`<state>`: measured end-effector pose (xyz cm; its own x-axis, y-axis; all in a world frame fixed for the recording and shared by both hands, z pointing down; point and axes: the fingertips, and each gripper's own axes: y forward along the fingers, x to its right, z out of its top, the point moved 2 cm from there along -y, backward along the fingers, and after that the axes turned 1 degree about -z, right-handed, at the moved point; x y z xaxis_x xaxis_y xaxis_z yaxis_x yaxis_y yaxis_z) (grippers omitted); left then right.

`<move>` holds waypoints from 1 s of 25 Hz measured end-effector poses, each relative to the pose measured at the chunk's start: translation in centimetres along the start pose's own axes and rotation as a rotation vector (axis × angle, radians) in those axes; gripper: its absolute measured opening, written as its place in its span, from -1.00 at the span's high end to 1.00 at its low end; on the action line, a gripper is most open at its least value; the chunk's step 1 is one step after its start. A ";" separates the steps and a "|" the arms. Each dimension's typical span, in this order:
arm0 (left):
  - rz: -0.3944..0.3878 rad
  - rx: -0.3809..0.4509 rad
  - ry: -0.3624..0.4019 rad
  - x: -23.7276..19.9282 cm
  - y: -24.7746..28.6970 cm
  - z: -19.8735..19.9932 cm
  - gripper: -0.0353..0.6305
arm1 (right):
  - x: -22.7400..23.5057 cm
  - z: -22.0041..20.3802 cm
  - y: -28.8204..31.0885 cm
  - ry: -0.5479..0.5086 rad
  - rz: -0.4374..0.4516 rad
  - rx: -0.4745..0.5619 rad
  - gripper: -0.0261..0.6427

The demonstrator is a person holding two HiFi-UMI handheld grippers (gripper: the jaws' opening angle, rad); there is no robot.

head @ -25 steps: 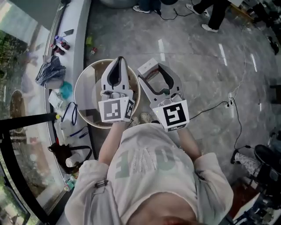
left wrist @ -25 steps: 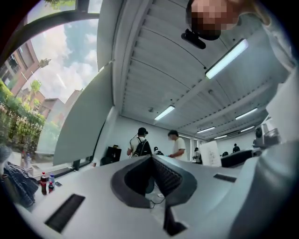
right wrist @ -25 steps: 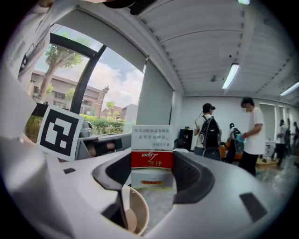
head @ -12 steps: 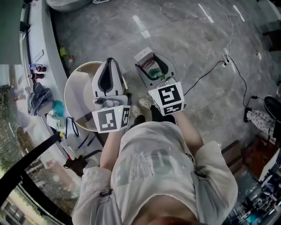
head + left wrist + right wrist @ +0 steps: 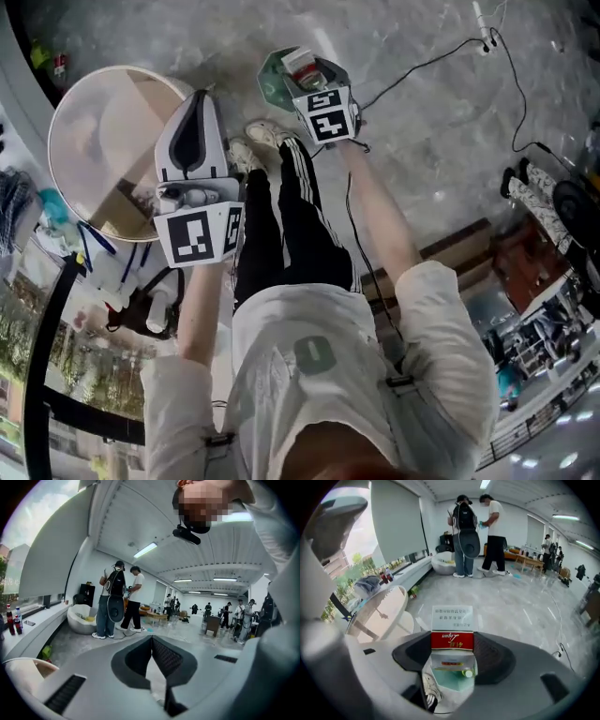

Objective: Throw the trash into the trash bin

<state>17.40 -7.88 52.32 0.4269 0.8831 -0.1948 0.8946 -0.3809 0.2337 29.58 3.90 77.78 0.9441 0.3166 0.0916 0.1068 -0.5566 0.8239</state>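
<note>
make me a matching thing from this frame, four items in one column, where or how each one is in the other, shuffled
Items
1 cigarette box
2 left gripper
3 trash bin
4 black cable

States
a jaws together, nothing between them
b runs over the grey floor
c round, open-topped, at the head view's left
d clamped in the right gripper

Pairs: 1-d, 2-a, 3-c, 4-b
</note>
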 end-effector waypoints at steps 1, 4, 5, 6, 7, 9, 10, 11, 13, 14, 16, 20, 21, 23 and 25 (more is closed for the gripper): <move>0.007 -0.015 -0.009 -0.2 0.3 -1.2 0.86 | 0.2 -1.9 1.5 -0.008 -0.001 -0.037 0.11; 0.001 -0.055 -0.010 -0.1 0.4 -3.7 0.86 | 0.4 -6.6 3.9 -0.022 -0.020 -0.123 0.11; -0.003 -0.066 -0.010 0.0 0.3 -4.3 0.86 | 0.3 -7.6 4.3 -0.026 -0.027 -0.139 0.11; -0.006 -0.075 -0.011 0.1 0.3 -4.8 0.86 | 0.2 -8.4 4.5 -0.032 -0.029 -0.148 0.11; -0.005 -0.080 -0.011 0.1 0.3 -5.1 0.86 | 0.1 -9.0 4.8 -0.039 -0.029 -0.152 0.11; 0.002 -0.083 -0.013 0.0 0.3 -5.4 0.86 | 0.0 -9.9 5.5 -0.061 -0.039 -0.166 0.11; 0.006 -0.081 -0.015 -0.1 0.3 -5.5 0.86 | 0.0 -10.4 5.8 -0.070 -0.046 -0.185 0.10; 0.010 -0.080 -0.018 -0.1 0.3 -5.4 0.86 | -0.2 -10.8 6.0 -0.072 -0.047 -0.202 0.06; 0.016 -0.074 -0.024 -0.2 0.3 -5.2 0.86 | -0.5 -10.8 6.1 -0.054 -0.036 -0.202 -0.02; 0.019 -0.070 -0.026 -0.3 0.2 -5.0 0.86 | -0.6 -10.5 6.0 -0.049 -0.033 -0.195 -0.02; 0.023 -0.061 -0.027 -0.5 -0.1 -4.5 0.86 | -1.0 -9.8 5.7 -0.050 -0.031 -0.183 -0.03; 0.021 -0.040 -0.024 -0.6 -0.7 -2.8 0.86 | -1.7 -7.9 4.5 -0.043 -0.017 -0.161 -0.02; 0.021 -0.033 -0.023 -0.6 -0.9 -2.3 0.86 | -1.9 -7.2 4.1 -0.043 -0.013 -0.153 -0.02; 0.027 -0.017 -0.021 -0.8 -1.4 -1.0 0.86 | -2.3 -5.7 3.1 -0.051 -0.007 -0.139 -0.02; 0.039 0.000 -0.022 -1.1 -2.3 0.4 0.86 | -2.9 -4.0 1.9 -0.059 0.000 -0.135 -0.02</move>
<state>14.96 -8.11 51.61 0.4646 0.8610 -0.2068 0.8770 -0.4152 0.2418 25.81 5.01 81.33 0.9612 0.2690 0.0615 0.0679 -0.4468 0.8920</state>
